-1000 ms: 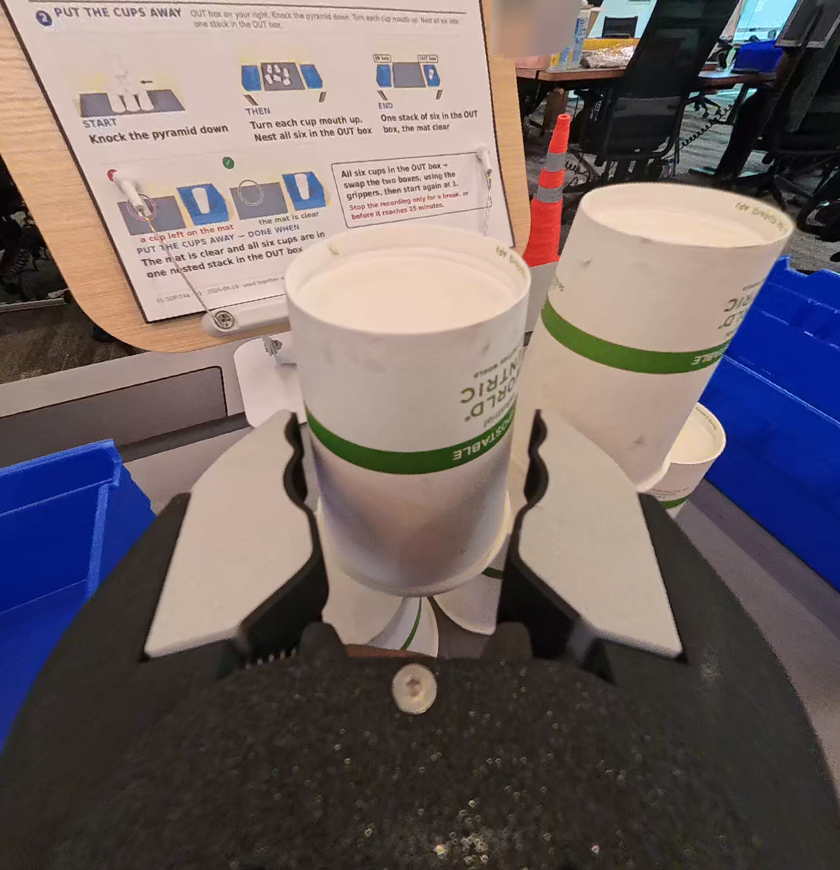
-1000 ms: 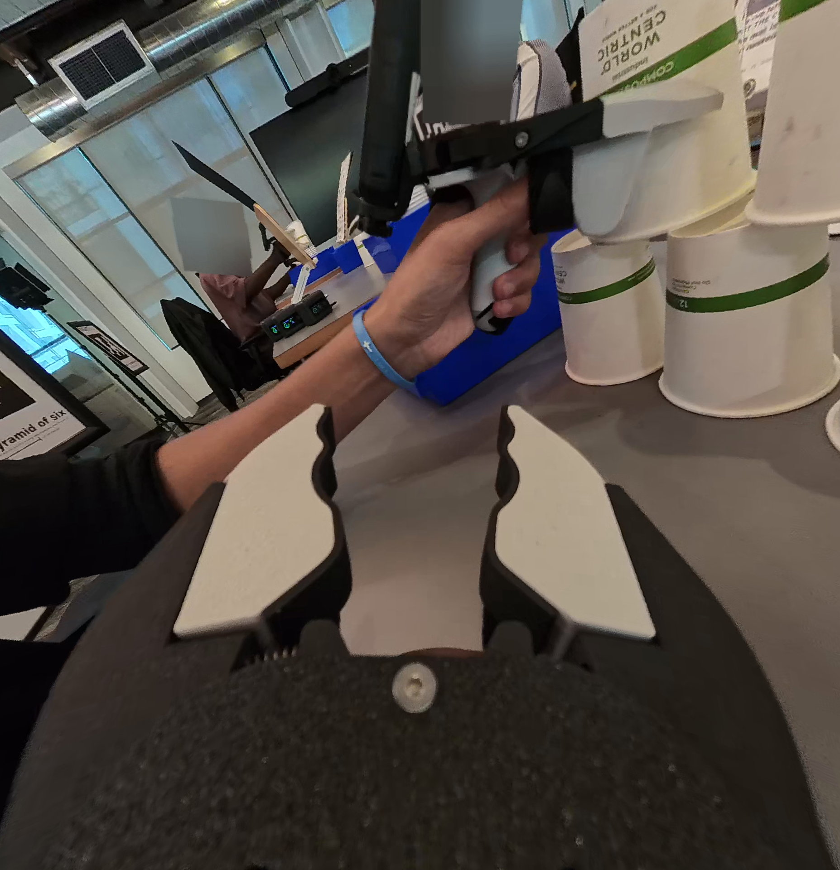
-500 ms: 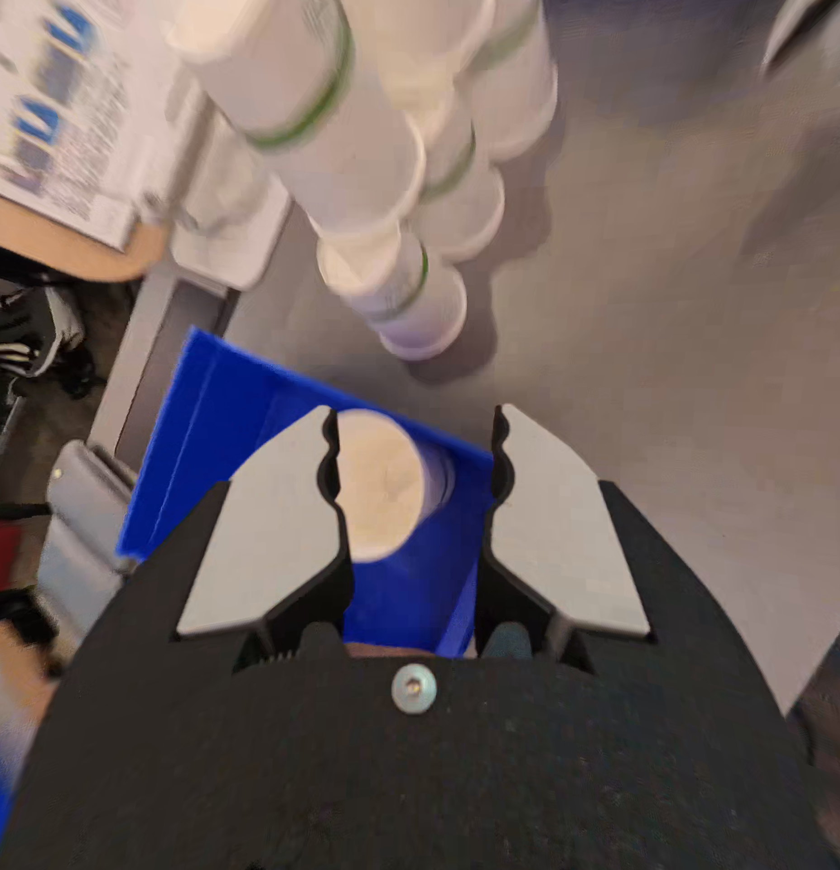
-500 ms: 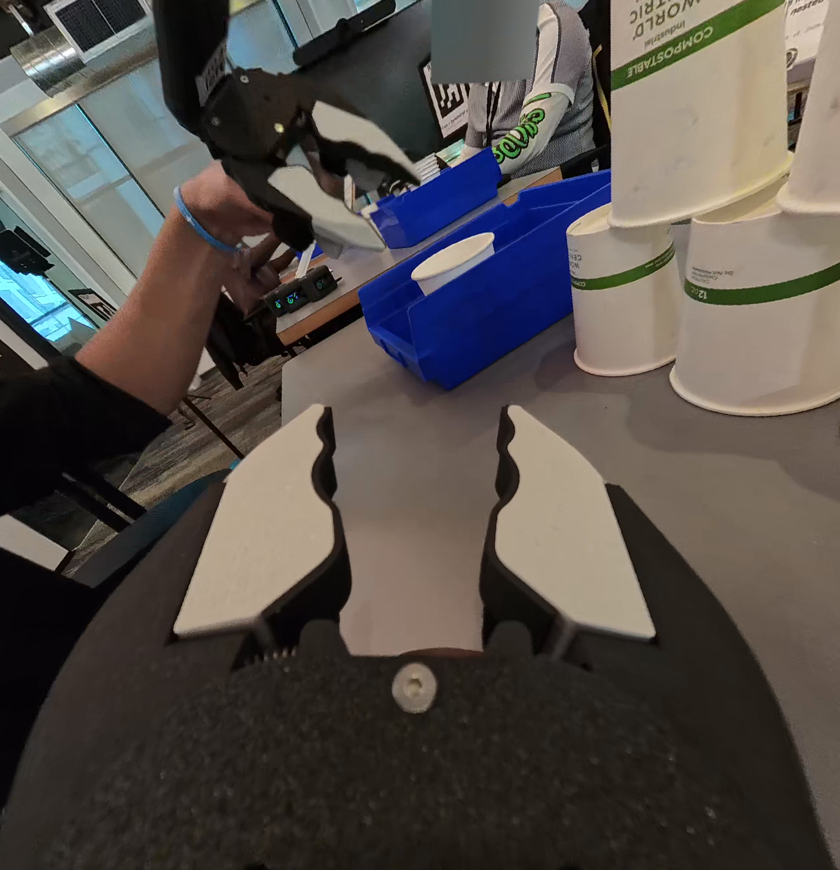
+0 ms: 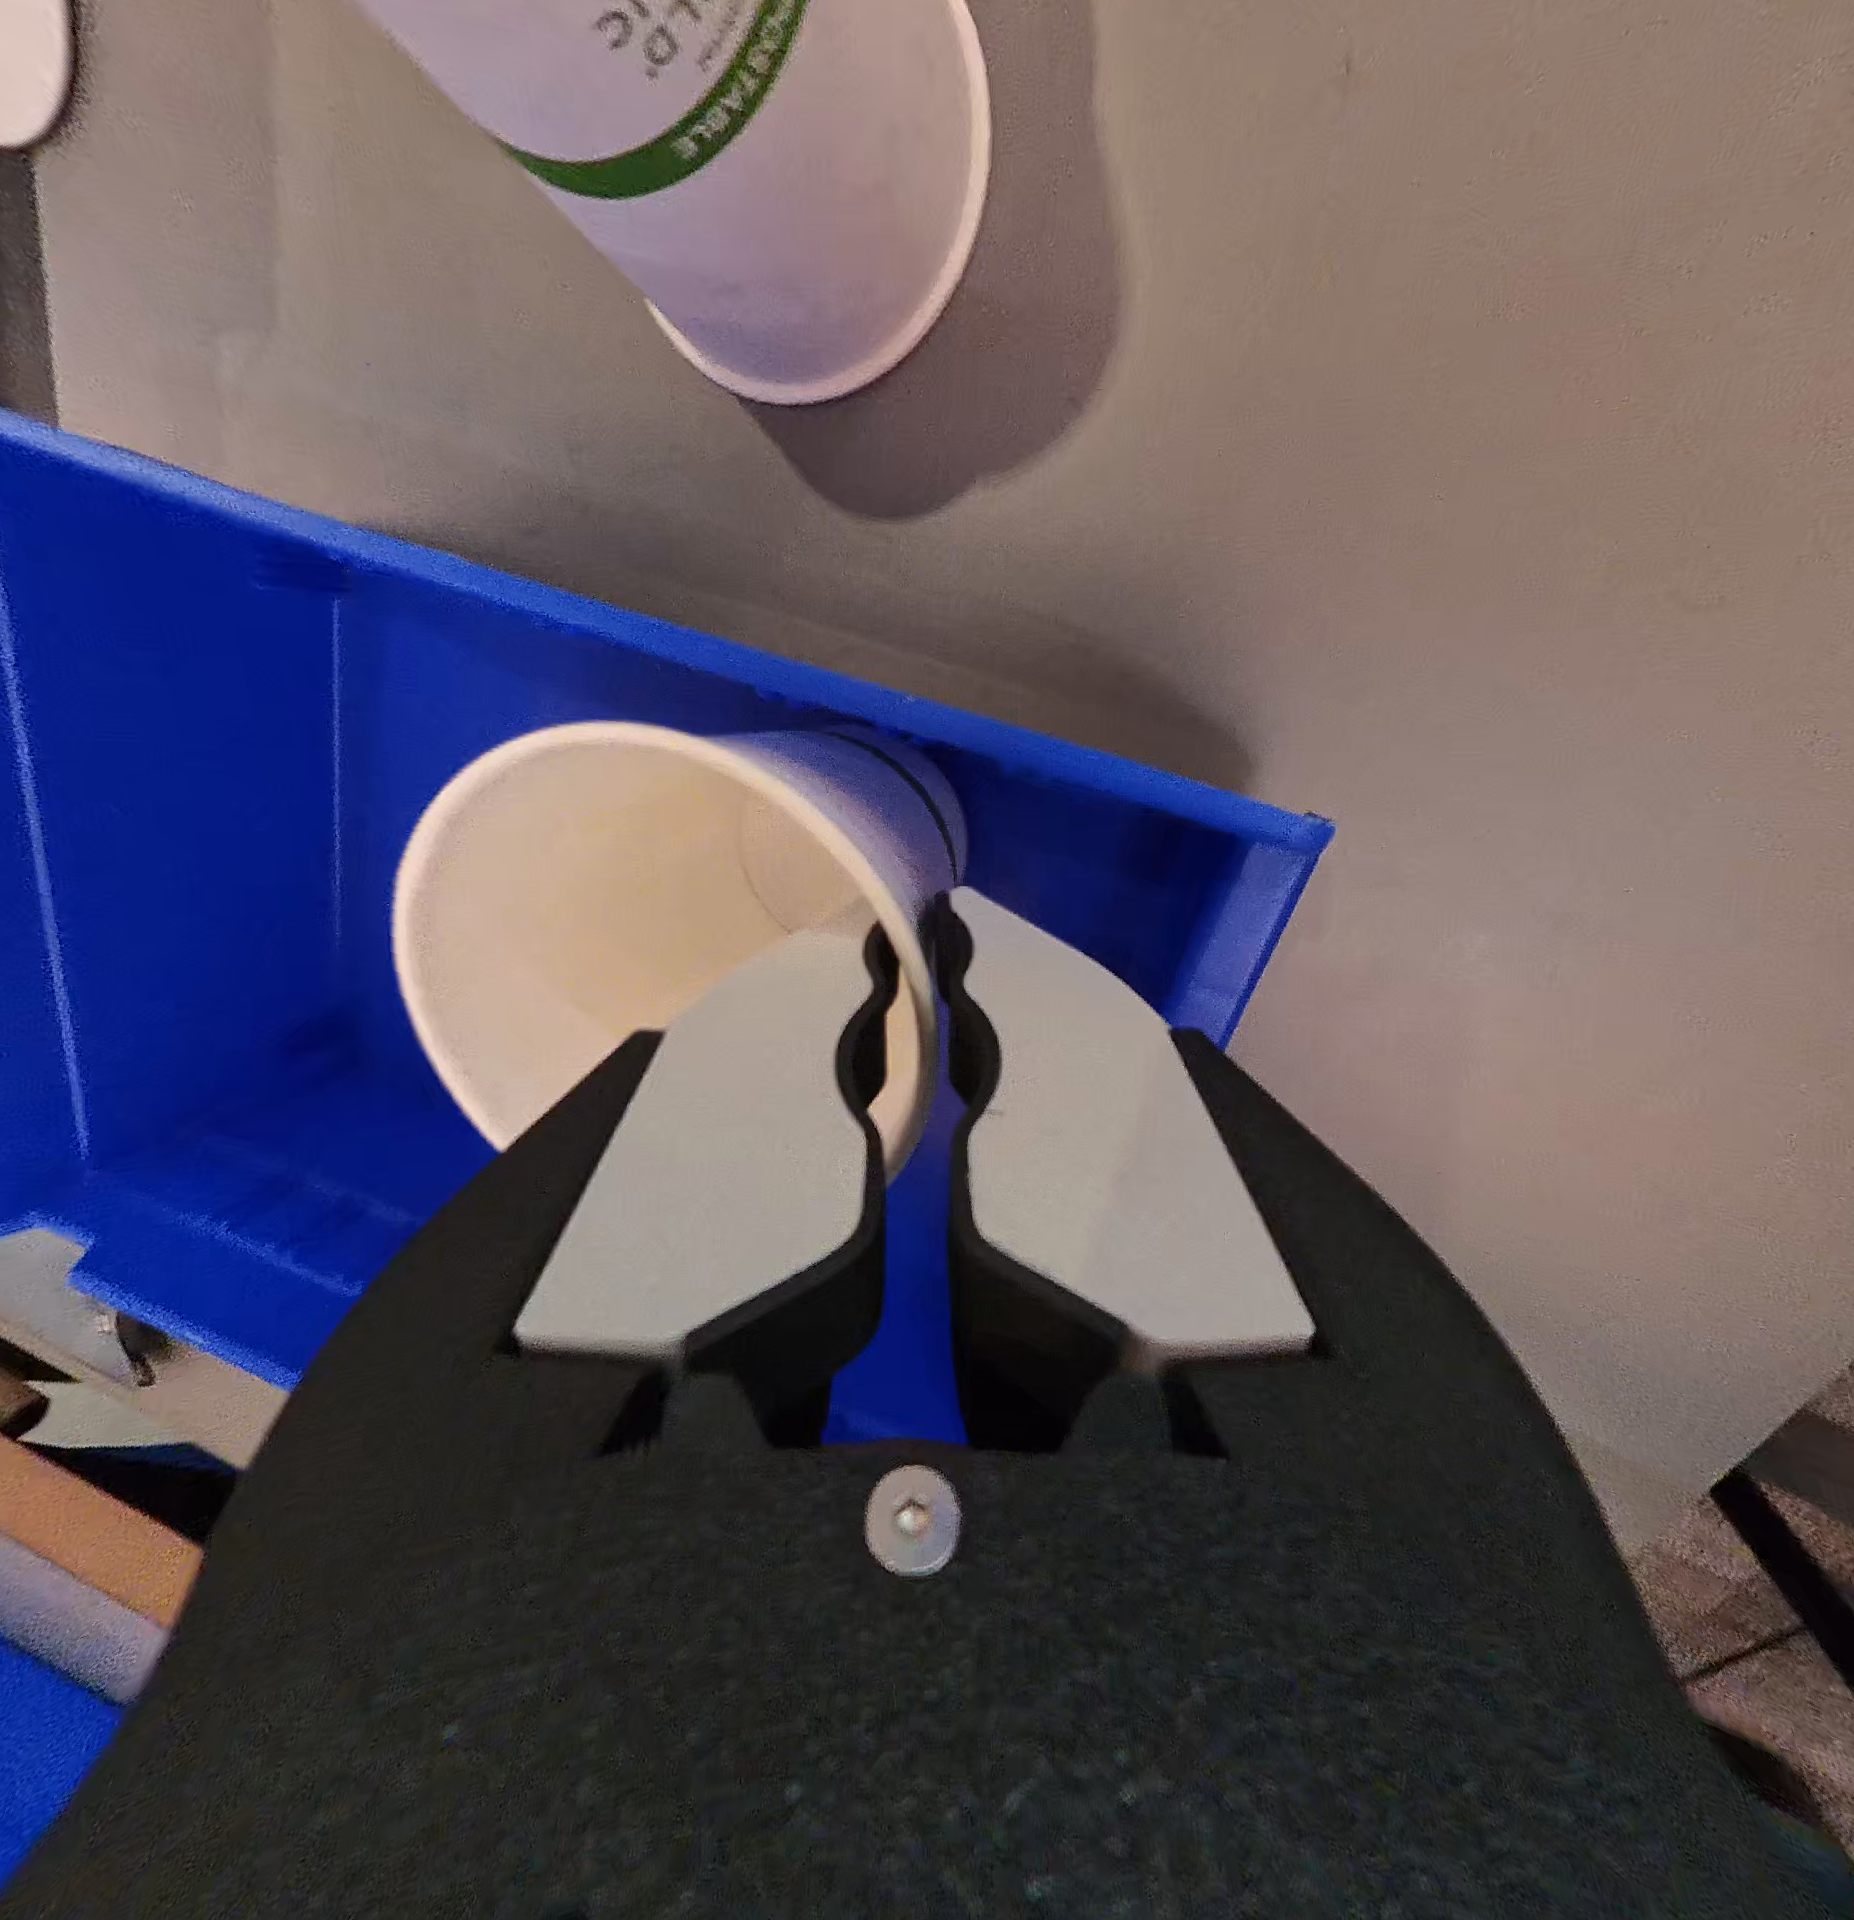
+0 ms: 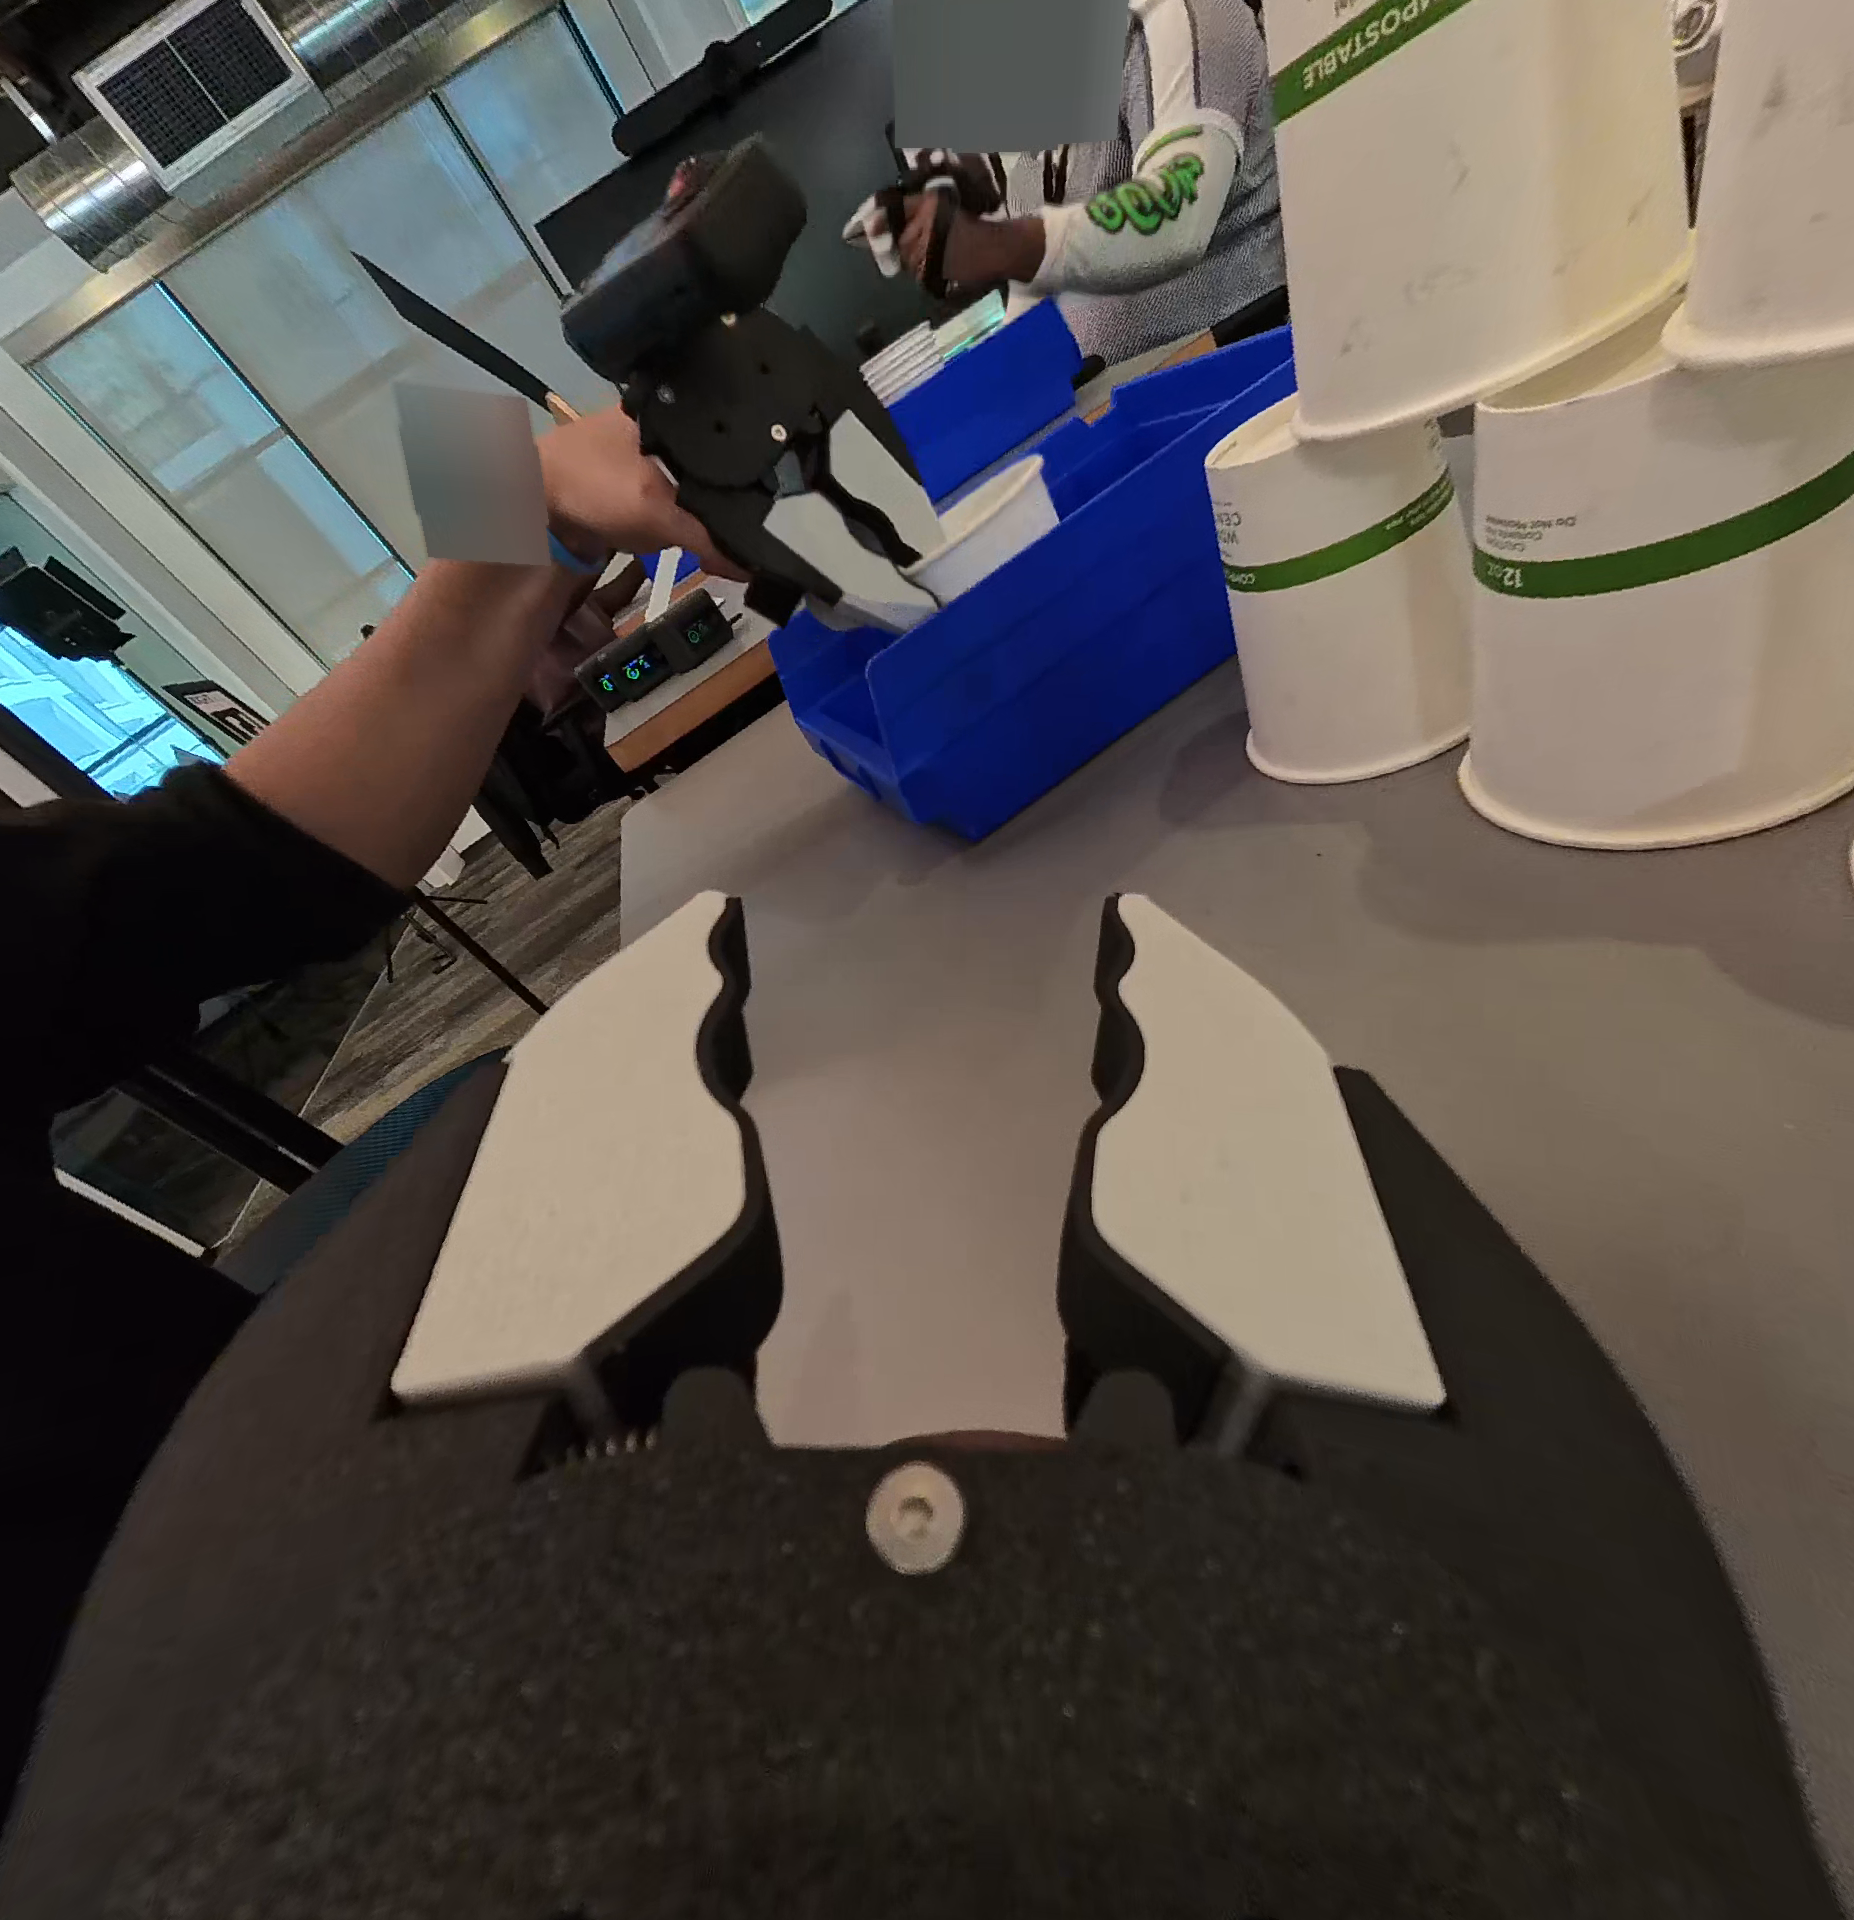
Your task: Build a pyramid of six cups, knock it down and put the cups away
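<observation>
Around you, tall glass walls [image 6: 227,436] with pale frames let daylight in on the left. Overhead runs a silver duct [image 6: 310,94] beside a square ceiling vent [image 6: 190,99]. Your grey tabletop [image 6: 1474,1039] ends above grey wood-look flooring [image 6: 455,935]. Behind it stands a second wooden-edged table [image 6: 694,717], where another person in a patterned sleeve [image 6: 1141,208] seems to work.

Left gripper [image 5: 925,940] pinching cup [image 5: 632,914] rim, over blue bin [image 5: 206,831]
</observation>
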{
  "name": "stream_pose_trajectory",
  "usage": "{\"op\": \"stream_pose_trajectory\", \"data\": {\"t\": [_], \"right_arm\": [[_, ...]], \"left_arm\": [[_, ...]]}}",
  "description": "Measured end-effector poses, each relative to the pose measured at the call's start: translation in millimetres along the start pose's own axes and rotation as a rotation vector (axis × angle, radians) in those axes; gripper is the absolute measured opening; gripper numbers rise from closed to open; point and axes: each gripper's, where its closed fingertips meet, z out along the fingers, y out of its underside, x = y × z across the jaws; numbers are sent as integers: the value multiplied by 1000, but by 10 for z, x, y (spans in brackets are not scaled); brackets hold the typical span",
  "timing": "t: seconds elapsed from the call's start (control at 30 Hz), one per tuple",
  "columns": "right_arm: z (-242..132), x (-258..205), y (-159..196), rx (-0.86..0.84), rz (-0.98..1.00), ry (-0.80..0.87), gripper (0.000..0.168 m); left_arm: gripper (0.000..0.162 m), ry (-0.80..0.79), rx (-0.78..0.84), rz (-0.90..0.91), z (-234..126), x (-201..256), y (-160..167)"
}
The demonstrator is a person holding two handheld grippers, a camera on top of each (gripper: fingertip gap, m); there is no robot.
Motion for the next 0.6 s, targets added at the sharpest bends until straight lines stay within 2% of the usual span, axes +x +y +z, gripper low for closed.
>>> {"op": "stream_pose_trajectory", "data": {"t": [0.17, 0.23, 0.3, 0.37, 0.47, 0.6], "right_arm": [[8, 31, 36, -14, 8, 3, 64], [-7, 59, 4, -5, -6, 12, 65], [-26, 90, -86, 25, -22, 15, 66], [-28, 93, -230, 61, -36, -9, 68], [13, 70, -519, 104, -88, -60, 72], [137, -24, -925, 113, -183, -136, 88]], "left_arm": [[0, -50, 122, -122, -243, -154, 220], [0, -58, 276, -235, -446, -236, 288], [0, -29, 503, -351, -720, -271, 257], [0, 36, 771, -427, -1044, -229, 97], [0, 160, 1096, -435, -1447, -45, -286], [0, 325, 1260, -326, -1651, 335, -992]]}}
